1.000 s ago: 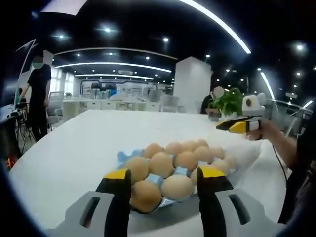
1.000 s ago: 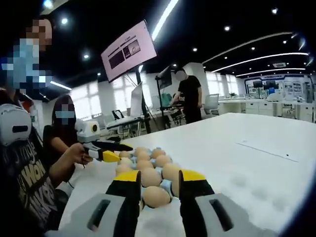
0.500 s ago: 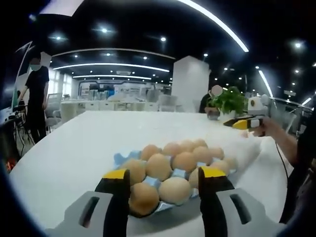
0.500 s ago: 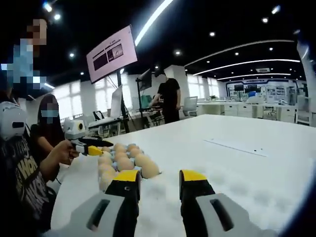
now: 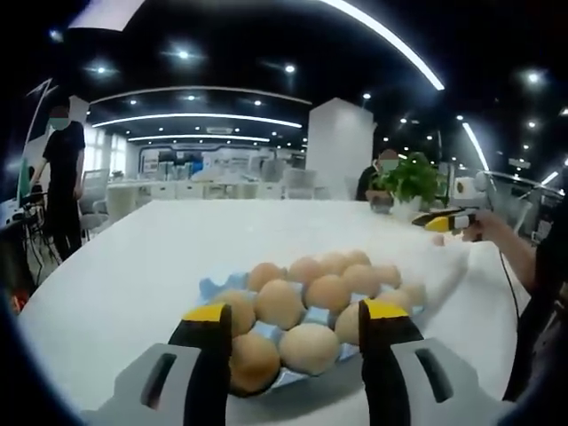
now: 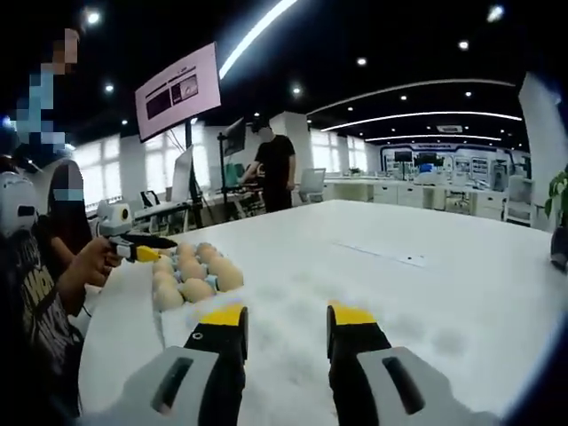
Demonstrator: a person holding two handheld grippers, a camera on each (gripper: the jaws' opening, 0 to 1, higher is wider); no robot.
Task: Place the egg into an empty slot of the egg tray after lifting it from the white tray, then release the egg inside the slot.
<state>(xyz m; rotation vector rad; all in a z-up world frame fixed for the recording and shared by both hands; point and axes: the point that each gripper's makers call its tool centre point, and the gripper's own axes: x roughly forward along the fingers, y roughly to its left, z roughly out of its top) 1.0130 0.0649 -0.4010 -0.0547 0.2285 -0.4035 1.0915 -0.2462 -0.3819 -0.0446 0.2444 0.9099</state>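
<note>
Hovering low, left gripper (image 5: 288,321) has jaws spread, empty; egg tray (image 5: 213,286) with brown eggs (image 5: 306,346) sits just ahead between them. Right gripper (image 6: 286,321): jaws apart, empty, tray well ahead-left on table (image 6: 426,293).

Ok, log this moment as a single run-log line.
left gripper: open, empty, above near eggs | right gripper: open, empty, over bare white table | egg tray: blue, on table | no egg held
</note>
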